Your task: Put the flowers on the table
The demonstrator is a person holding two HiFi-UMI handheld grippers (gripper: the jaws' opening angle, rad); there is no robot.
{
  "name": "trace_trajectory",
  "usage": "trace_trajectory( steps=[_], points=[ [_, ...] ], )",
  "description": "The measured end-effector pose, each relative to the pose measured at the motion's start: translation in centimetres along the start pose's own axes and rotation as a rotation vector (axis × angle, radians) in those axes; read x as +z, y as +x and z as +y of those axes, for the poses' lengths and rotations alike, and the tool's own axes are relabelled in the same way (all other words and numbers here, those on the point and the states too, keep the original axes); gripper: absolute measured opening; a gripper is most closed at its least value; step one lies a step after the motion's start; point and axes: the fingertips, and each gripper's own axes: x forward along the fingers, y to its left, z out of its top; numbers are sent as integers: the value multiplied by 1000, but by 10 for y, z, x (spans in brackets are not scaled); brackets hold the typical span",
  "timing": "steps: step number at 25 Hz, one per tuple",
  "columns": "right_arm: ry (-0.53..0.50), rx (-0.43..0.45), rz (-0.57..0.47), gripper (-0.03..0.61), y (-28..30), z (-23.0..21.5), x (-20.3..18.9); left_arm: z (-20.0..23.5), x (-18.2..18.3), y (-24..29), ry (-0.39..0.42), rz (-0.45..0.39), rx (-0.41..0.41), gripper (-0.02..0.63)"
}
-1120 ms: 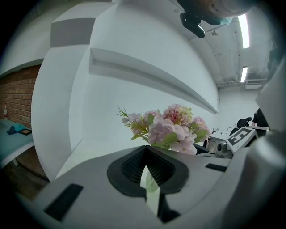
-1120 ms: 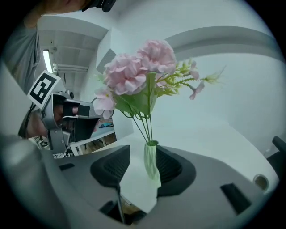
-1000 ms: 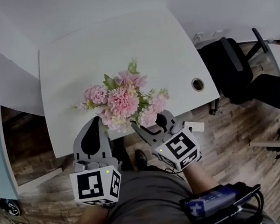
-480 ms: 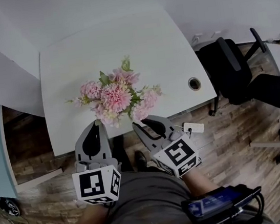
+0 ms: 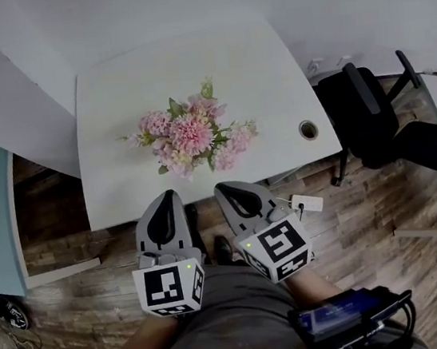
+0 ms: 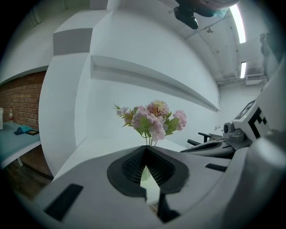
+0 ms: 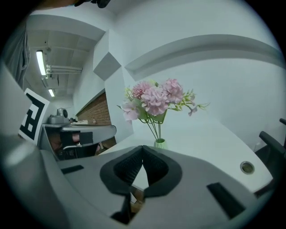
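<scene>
Pink flowers [image 5: 191, 133] upright in vase [image 7: 160, 143] on table [image 5: 252, 68]; left gripper [image 5: 166, 194], right gripper [image 5: 221, 188] jaws together.

Flowers [image 5: 190, 133] on table [image 5: 268, 66], left gripper [image 5: 166, 195] and right gripper [image 5: 223, 187] before near edge, chair [image 5: 366, 104] right

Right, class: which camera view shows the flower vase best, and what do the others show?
The right gripper view: the top of the vase shows green above the jaws, with stems. The left gripper view hides most of it behind its jaws; the head view shows only flowers.
</scene>
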Motion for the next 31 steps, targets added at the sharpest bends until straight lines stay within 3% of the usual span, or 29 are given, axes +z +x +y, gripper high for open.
trace_trajectory(
  steps=[8, 31],
  points=[
    [-45, -7, -33, 6, -7, 12, 13, -1, 5, -13, 9, -25, 3, 8],
    [-34, -4, -114, 6, -9, 8, 36, 0, 25, -9, 15, -72, 6, 8]
  ],
)
